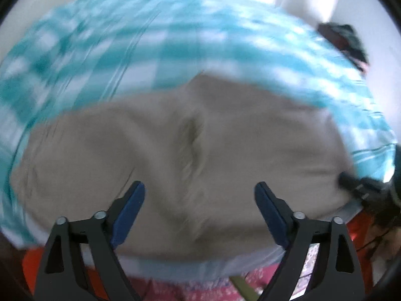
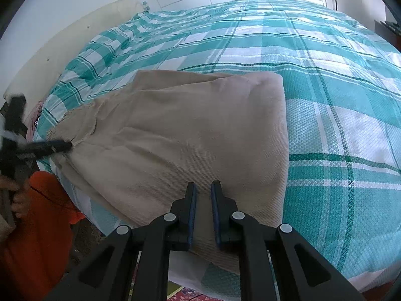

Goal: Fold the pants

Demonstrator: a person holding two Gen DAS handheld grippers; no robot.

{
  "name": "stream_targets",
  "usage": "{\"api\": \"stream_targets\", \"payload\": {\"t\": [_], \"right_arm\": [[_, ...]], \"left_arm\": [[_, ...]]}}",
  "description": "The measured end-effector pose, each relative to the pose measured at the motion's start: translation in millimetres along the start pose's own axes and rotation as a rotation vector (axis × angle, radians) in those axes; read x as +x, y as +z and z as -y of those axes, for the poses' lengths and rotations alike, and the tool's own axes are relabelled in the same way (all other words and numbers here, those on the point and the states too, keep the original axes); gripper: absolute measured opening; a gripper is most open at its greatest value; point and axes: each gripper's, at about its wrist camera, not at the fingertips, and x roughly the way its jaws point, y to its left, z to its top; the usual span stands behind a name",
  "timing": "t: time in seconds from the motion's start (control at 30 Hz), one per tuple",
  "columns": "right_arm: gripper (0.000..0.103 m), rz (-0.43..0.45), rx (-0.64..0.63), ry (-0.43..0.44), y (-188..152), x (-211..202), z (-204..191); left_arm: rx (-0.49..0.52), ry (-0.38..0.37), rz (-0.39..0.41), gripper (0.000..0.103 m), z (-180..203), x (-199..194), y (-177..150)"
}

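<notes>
Beige pants (image 2: pixel 190 135) lie folded into a thick, roughly rectangular bundle near the front edge of a bed, on a teal-and-white checked bedspread (image 2: pixel 325 80). The cloth shows a fine twill weave; it looks soft and limp, middling in weight, likely to sag and slide out of shape if lifted by one corner. The far edge of the pants is a rounded fold; the side towards the left gripper shows a frayed seam and puckered layers.

The right gripper (image 2: pixel 203 210) is narrowed on the near edge of the pants, cloth running between its blue pads. The left gripper (image 1: pixel 199 210) hangs over the pants with jaws wide and nothing between them; its view is blurred. Best holds are probably both near corners, pinching all layers together.
</notes>
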Motion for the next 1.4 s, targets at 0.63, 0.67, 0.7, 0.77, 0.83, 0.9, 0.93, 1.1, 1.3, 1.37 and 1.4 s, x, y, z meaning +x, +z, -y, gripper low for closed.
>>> {"api": "stream_targets", "payload": {"t": [0.63, 0.67, 0.7, 0.77, 0.83, 0.9, 0.93, 1.1, 1.3, 1.37, 1.4], "right_arm": [[0.013, -0.003, 0.002, 0.008, 1.1, 0.9, -1.2], [0.013, -0.003, 0.004, 0.009, 1.4, 1.0, -0.6], [0.013, -0.002, 0.005, 0.009, 1.7, 1.4, -1.3], [0.013, -0.001, 0.005, 0.006, 2.3, 2.0, -1.0], [0.013, -0.001, 0.004, 0.003, 3.1, 2.3, -1.3], [0.013, 0.0, 0.004, 0.001, 3.1, 2.0, -1.1], [0.013, 0.0, 0.004, 0.001, 3.0, 2.0, -1.0], [0.013, 0.0, 0.002, -0.004, 3.1, 1.7, -1.1], [0.013, 0.0, 0.002, -0.004, 3.5, 1.8, -0.8], [0.013, 0.0, 0.002, -0.004, 3.5, 1.8, -0.8], [0.013, -0.001, 0.003, -0.003, 3.5, 1.8, -0.8]], "left_arm": [[-0.395, -0.162, -0.009, 0.091, -148.2, -53.1, -46.7], [-0.504, -0.186, 0.029, 0.091, -179.9, -67.0, -57.3], [-0.579, -0.216, 0.056, 0.09, -201.1, -74.8, -66.3], [-0.712, -0.286, 0.1, 0.087, -241.6, -83.1, -83.4], [-0.794, -0.327, 0.125, 0.08, -266.4, -82.8, -95.5], [-0.825, -0.344, 0.13, 0.074, -277.4, -76.8, -100.3], [-0.833, -0.352, 0.129, 0.074, -278.5, -73.1, -100.0], [-0.882, -0.319, 0.087, 0.071, -281.8, -41.4, -96.0], [-0.878, -0.31, 0.095, 0.061, -283.1, -33.4, -91.9], [-0.877, -0.319, 0.105, 0.057, -284.4, -34.4, -89.9], [-0.878, -0.32, 0.107, 0.058, -285.3, -33.3, -88.3]]}}
